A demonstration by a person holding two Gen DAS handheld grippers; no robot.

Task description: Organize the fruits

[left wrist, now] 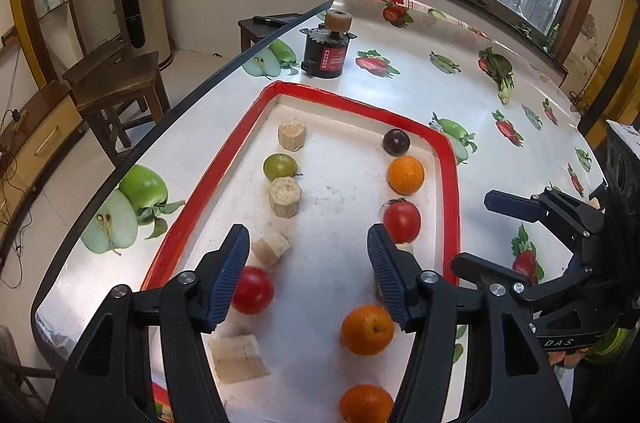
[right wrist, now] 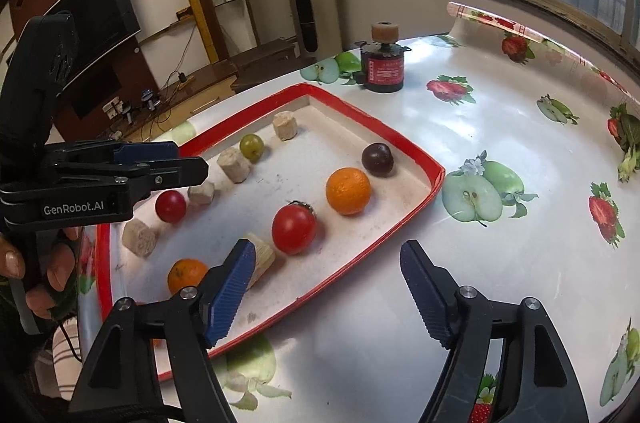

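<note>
- Tabletop: glossy fruit-print cover, carrying a red-rimmed tray.
- Tray: fruits in two rows; right row, far to near, has a dark plum, orange and tomato.
- Left gripper: released, empty, above the tray's near end.
- Right gripper: released, empty, over the tray's right rim.
</note>
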